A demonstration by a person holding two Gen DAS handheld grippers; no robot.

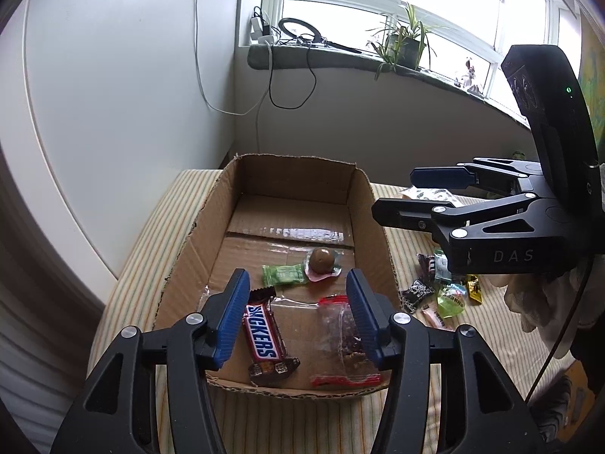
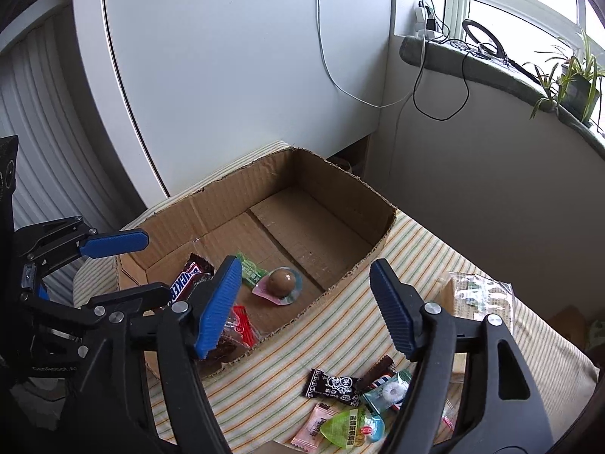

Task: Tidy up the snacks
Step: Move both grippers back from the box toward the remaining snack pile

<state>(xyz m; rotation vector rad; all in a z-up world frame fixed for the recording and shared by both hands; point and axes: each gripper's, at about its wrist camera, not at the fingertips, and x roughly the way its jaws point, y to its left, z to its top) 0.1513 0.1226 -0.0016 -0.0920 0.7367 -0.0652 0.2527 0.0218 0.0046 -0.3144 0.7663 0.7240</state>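
A white panel [image 1: 124,113] leans against the grey wall [image 2: 472,174] beside a bright, multi-paned window [image 1: 378,3] — daylight pours in. On the curved sill [image 1: 340,58] stand a potted spider plant [image 1: 404,43], chargers and trailing cables [image 1: 291,87]. A striped cloth [image 2: 302,344] covers the surface below.

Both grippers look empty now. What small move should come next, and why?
Probably lower the open right gripper onto the black candy on the striped cloth; loose snacks remain there, while the cardboard box already holds several.
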